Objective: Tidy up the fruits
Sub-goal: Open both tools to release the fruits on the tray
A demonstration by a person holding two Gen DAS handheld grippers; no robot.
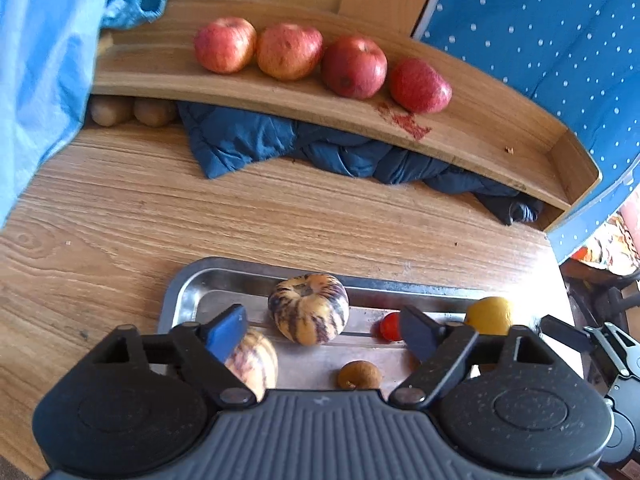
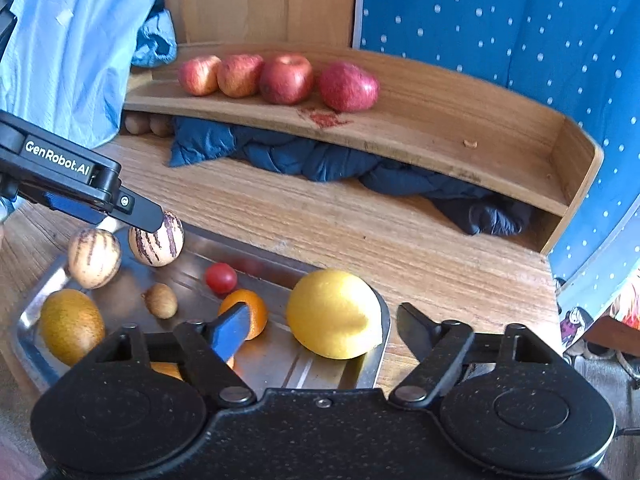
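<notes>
Hovering wide and empty over the shallow steel tray (image 1: 192, 280) on the wooden desk (image 1: 120, 216), your left claw (image 1: 320, 334) frames the cream, purple-striped round melon (image 1: 308, 308); it looks firm, smooth and prone to roll, so grip its widest middle. Your right claw (image 2: 320, 330), also wide and empty, brackets the big yellow lemon (image 2: 334, 314); the small red tomato (image 1: 390, 326) and brown kiwi (image 1: 359, 375) crowd close, while four red apples (image 1: 354, 66) line the curved wooden shelf (image 1: 480, 132).

A wood-grain surface (image 1: 120, 216) carries a curved wooden shelf (image 1: 480, 136) with dark blue quilted cloth (image 1: 320, 148) beneath, backed by a white-dotted blue curtain (image 2: 520, 20) in bright daylight.
</notes>
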